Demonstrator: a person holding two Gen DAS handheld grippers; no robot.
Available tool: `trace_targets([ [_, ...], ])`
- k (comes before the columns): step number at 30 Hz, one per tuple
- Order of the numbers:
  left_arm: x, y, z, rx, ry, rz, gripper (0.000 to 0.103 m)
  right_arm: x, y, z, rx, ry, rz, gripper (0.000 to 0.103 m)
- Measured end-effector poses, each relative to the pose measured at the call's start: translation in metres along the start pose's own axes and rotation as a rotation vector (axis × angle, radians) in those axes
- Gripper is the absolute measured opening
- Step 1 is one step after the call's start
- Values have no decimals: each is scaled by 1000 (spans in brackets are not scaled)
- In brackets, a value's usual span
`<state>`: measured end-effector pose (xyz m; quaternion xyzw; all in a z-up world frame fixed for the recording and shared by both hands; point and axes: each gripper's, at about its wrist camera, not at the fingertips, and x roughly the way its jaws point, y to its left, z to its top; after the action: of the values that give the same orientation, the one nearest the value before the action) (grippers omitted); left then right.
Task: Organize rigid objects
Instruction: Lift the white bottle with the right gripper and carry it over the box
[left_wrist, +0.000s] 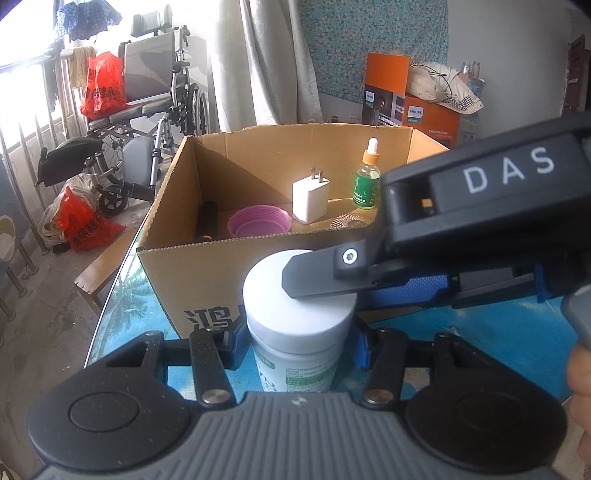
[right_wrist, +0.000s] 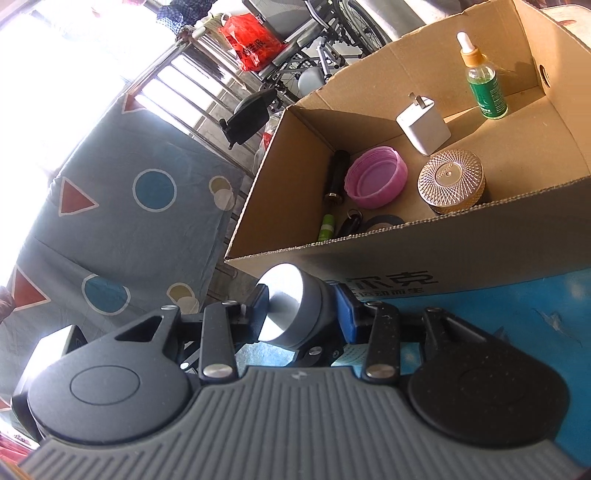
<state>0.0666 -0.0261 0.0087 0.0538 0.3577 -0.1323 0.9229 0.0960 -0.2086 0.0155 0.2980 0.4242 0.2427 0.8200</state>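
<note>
Both grippers are clamped on the same white-capped bottle (left_wrist: 299, 325), left gripper (left_wrist: 295, 345) squeezing its upright body, right gripper (right_wrist: 301, 314) pinching the cap, just in front of the cardboard box (left_wrist: 207, 266) on the bench (left_wrist: 461, 332).

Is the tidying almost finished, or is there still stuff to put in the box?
Mostly done, it seems: the cardboard box already holds a white charger, green dropper bottle, pink lid, gold tin and some small dark items. In hand: the left gripper and right gripper both clamp the white-capped bottle in front of the box. Left: putting that bottle inside.
</note>
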Motion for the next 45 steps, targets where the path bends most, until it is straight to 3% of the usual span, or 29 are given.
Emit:
trace_targets([
  [12, -9, -4, 1, 23, -11, 9, 54, -9, -3, -3, 9, -5, 7, 40],
  [19, -59, -2, 13, 36, -99, 73, 54, -34, 32, -2, -76, -37, 104, 40],
  [26, -83, -19, 62, 88, -212, 94, 54, -76, 62, 30, -172, -143, 177, 41],
  [29, -77, -31, 85, 114, -237, 65, 54, -94, 63, 50, -192, -184, 159, 42],
  [33, -49, -47, 119, 106, -218, -53, 54, -114, 50, 79, -198, -231, 93, 43],
  [40, 31, -76, 144, 88, -72, -234, 54, -118, -16, 123, -97, -212, -46, 44],
  [45, 77, -87, 141, 87, 27, -271, 54, -101, -65, 134, -16, -156, -96, 45],
])
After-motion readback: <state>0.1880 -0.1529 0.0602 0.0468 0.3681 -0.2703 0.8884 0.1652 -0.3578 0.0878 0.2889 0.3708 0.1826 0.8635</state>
